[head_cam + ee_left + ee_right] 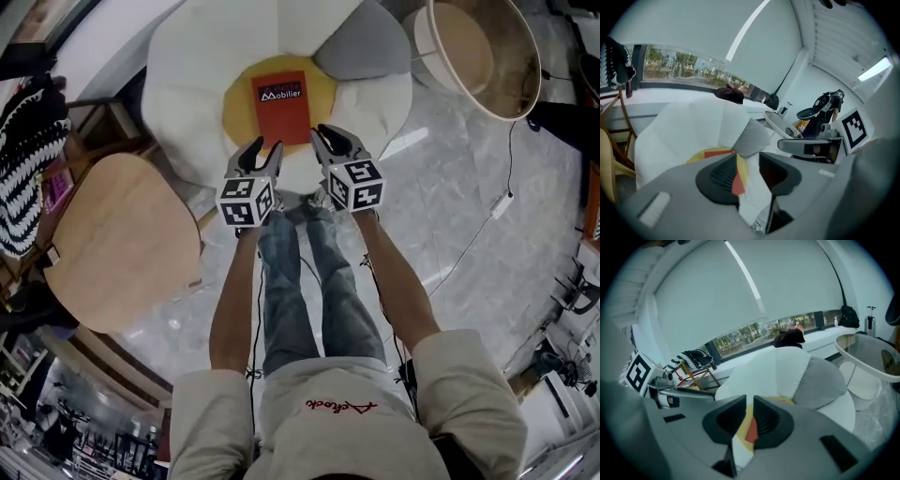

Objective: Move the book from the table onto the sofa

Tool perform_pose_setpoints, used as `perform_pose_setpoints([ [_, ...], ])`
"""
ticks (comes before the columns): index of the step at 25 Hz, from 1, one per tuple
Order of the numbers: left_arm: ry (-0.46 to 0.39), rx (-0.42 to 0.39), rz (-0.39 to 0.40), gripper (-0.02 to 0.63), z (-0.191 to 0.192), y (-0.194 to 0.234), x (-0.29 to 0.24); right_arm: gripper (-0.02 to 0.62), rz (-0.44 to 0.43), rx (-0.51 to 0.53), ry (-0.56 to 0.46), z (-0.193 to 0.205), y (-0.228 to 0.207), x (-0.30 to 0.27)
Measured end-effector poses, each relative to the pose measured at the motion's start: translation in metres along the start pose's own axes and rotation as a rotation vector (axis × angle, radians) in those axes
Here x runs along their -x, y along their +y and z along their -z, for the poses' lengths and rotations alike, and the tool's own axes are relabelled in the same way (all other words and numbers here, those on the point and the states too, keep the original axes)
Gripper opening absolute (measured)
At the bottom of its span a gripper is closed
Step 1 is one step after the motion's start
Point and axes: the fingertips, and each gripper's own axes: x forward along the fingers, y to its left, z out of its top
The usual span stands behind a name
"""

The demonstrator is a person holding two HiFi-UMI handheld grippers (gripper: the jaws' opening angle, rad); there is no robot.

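left gripper [265,150]: jaws apart, empty | right gripper [327,136]: jaws narrowly apart, empty | book [281,101]: flat on sofa [187,84], just ahead of both

Book [282,101]: red cover, dark title band, lettering probably "Mobilier"; closed, flat, face up on the yellow centre of the white petal-shaped sofa [187,84].

Bright, even daylight from the window [759,331], heavy fisheye warp, dark corners, soft foreground blur.
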Motion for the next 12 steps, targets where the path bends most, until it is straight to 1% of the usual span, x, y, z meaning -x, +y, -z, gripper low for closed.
perform_pose_setpoints([
  [1, -0.016, -0.015, -0.008, 0.128, -0.009, -0.004, 0.006, 0.039, -0.002, -0.001, -0.009, -0.007, 0.002, 0.007],
  [2, -0.034, -0.028, -0.016, 0.084, -0.02, -0.007, 0.011, 0.025, -0.004, -0.002, -0.022, -0.016, 0.004, 0.013],
  [3, -0.051, -0.038, -0.021, 0.028, -0.03, -0.011, 0.017, 0.014, -0.005, -0.003, -0.037, -0.025, 0.006, 0.02],
  [4, -0.066, -0.045, -0.022, 0.009, -0.04, -0.015, 0.023, 0.011, -0.003, -0.002, -0.053, -0.035, 0.008, 0.027],
  [9, -0.13, -0.071, -0.018, 0.009, -0.09, -0.04, 0.057, 0.011, 0.024, 0.028, -0.147, -0.09, 0.023, 0.068],
  [12, -0.2, -0.114, -0.022, 0.009, -0.135, -0.059, 0.083, 0.009, 0.031, 0.084, -0.207, -0.129, 0.033, 0.095],
])
